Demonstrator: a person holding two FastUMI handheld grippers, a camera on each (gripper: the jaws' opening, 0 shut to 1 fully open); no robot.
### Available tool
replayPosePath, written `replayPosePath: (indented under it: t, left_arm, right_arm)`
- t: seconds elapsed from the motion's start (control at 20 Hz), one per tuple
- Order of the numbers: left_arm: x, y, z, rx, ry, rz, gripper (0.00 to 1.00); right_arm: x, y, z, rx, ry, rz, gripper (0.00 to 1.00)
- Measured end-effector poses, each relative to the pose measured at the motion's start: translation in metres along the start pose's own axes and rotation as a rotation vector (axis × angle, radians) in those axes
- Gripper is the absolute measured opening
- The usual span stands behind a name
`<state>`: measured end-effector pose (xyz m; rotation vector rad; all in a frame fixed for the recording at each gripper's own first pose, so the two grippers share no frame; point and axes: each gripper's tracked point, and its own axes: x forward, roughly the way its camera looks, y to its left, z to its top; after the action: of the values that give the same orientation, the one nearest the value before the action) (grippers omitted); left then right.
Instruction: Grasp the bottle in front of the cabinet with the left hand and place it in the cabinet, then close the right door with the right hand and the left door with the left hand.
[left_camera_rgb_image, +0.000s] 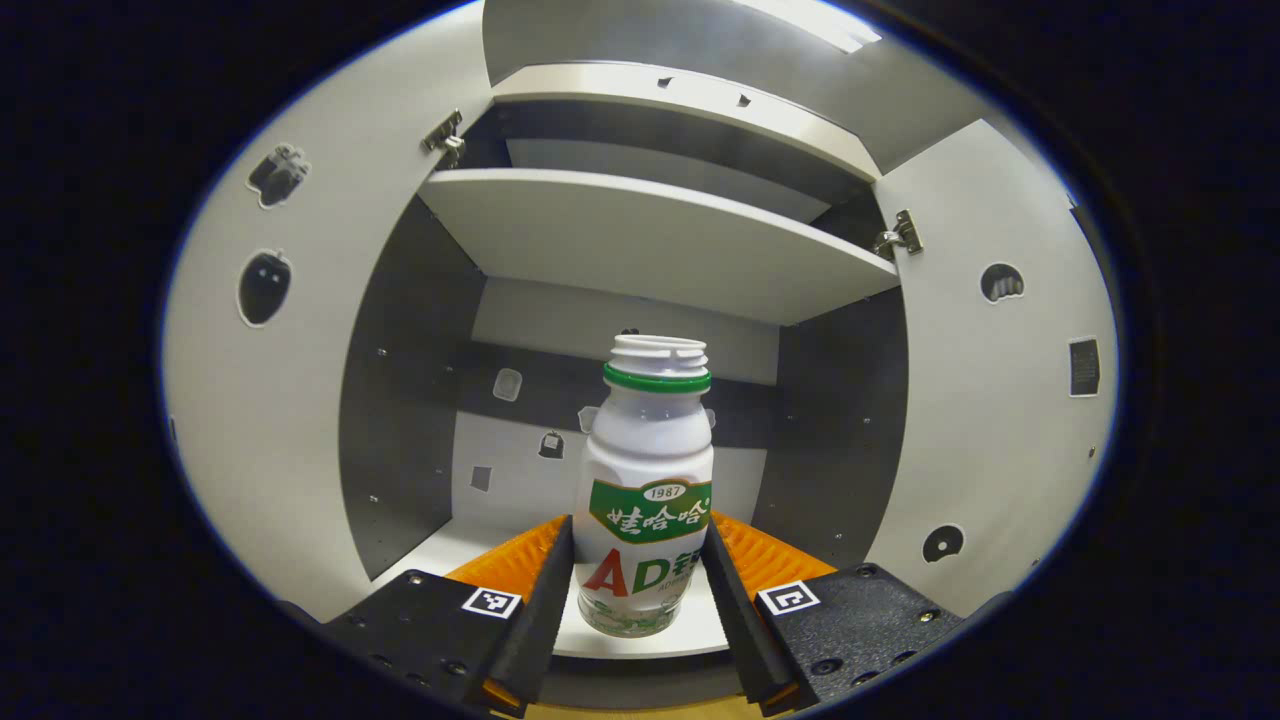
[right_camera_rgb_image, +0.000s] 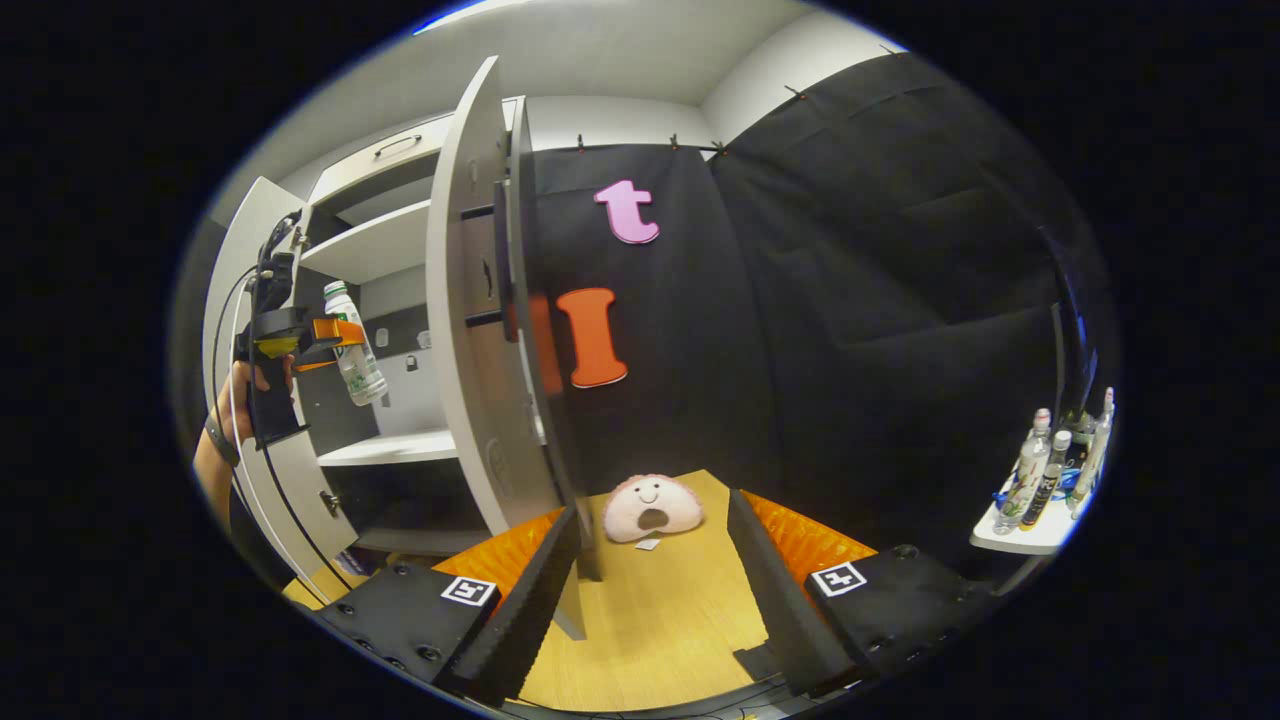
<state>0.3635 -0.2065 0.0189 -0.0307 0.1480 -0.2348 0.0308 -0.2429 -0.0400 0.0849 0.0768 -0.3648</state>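
A white bottle (left_camera_rgb_image: 645, 480) with a green neck ring and no cap stands upright between the fingers of my left gripper (left_camera_rgb_image: 640, 590), which is shut on its lower body. Ahead is the open cabinet, with an upper shelf (left_camera_rgb_image: 650, 240), the left door (left_camera_rgb_image: 270, 400) and the right door (left_camera_rgb_image: 1000, 380) both swung wide. In the right gripper view, a hand holds the left gripper (right_camera_rgb_image: 335, 340) with the bottle (right_camera_rgb_image: 352, 345) tilted in the air at the cabinet mouth, above the lower shelf (right_camera_rgb_image: 395, 447). My right gripper (right_camera_rgb_image: 650, 590) is open and holds nothing, just right of the right door (right_camera_rgb_image: 480, 330).
A pale plush toy (right_camera_rgb_image: 652, 508) lies on the wooden surface (right_camera_rgb_image: 660, 620) beyond the right gripper. At far right a small white ledge (right_camera_rgb_image: 1030, 540) carries several bottles. Stickers dot the cabinet's back wall (left_camera_rgb_image: 520, 470) and doors.
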Motion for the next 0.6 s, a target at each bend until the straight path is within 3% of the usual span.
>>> replayPosePath:
  t: [0.2, 0.3, 0.6]
  left_arm:
    - [0.057, -0.002, -0.034, 0.097, 0.091, 0.005, 0.72]
    - [0.072, -0.012, -0.056, 0.087, 0.138, -0.015, 0.72]
    - [0.099, -0.015, -0.107, 0.048, 0.253, -0.026, 0.74]
  right_arm:
    - [-0.021, -0.036, 0.005, 0.018, -0.021, -0.172, 0.98]
    - [-0.027, -0.048, 0.010, 0.025, -0.048, -0.247, 0.98]
    - [-0.039, -0.055, 0.010, 0.021, -0.060, -0.338, 0.98]
